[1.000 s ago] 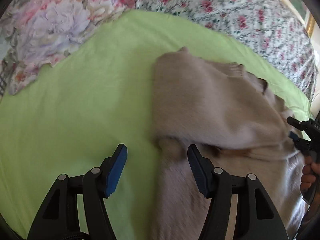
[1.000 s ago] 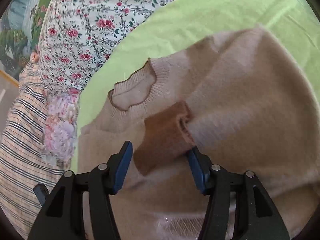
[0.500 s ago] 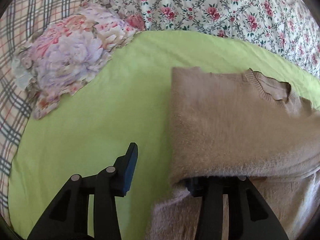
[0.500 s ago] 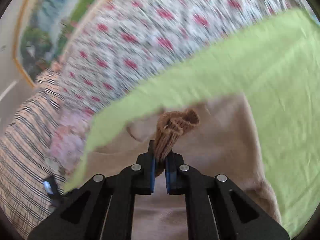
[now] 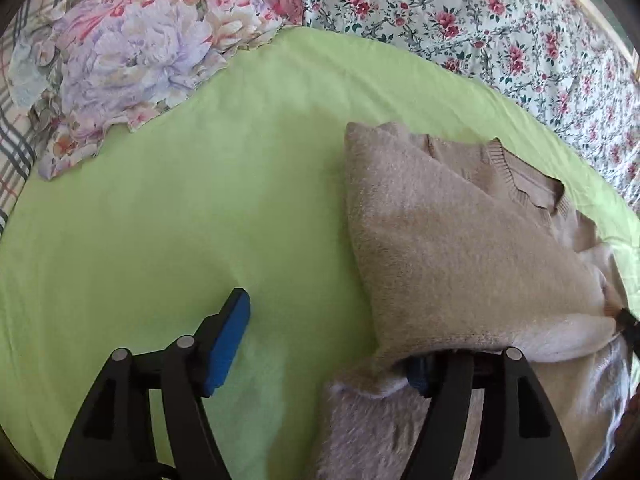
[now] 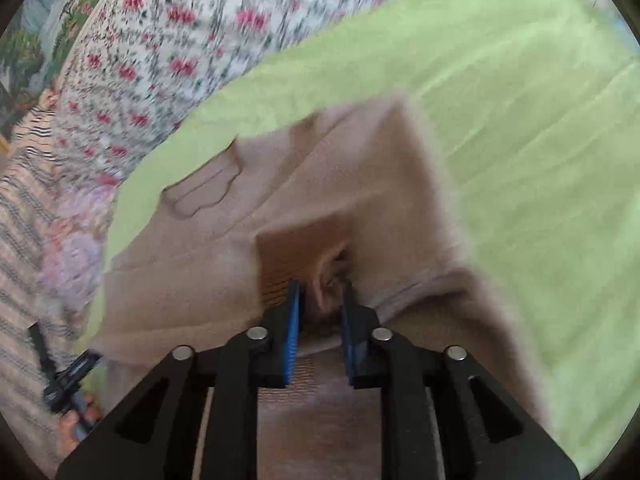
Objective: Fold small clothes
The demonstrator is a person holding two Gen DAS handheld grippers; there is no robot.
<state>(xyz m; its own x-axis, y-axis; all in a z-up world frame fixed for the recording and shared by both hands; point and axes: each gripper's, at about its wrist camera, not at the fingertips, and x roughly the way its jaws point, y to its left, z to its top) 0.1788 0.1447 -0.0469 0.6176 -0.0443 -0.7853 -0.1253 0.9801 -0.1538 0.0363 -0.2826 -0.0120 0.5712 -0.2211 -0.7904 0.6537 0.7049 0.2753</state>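
A fuzzy beige sweater (image 5: 460,248) lies on the green sheet (image 5: 192,208), neck toward the floral bedding. One sleeve is folded across its body. My left gripper (image 5: 324,346) is open and its jaws are still widening. Its left pad (image 5: 228,344) is over bare sheet, and its right finger is hidden under the sleeve fold. In the right wrist view the sweater (image 6: 360,184) fills the middle. My right gripper (image 6: 320,300) is low over it, jaws opening, with the brown ribbed cuff (image 6: 292,256) loose between the pads. Its tip (image 5: 629,322) shows at the left view's right edge.
A crumpled floral cloth (image 5: 132,48) lies at the sheet's far left corner. A rose-print quilt (image 5: 480,20) runs along the far side, and plaid bedding (image 5: 16,140) lies at the left. A hand (image 6: 76,420) shows at the right view's lower left.
The right gripper shut on the cuff, lifted it over the sweater, then came down and parted its jaws. The left jaws narrowed, then spread wider, with the sleeve now over the right finger.
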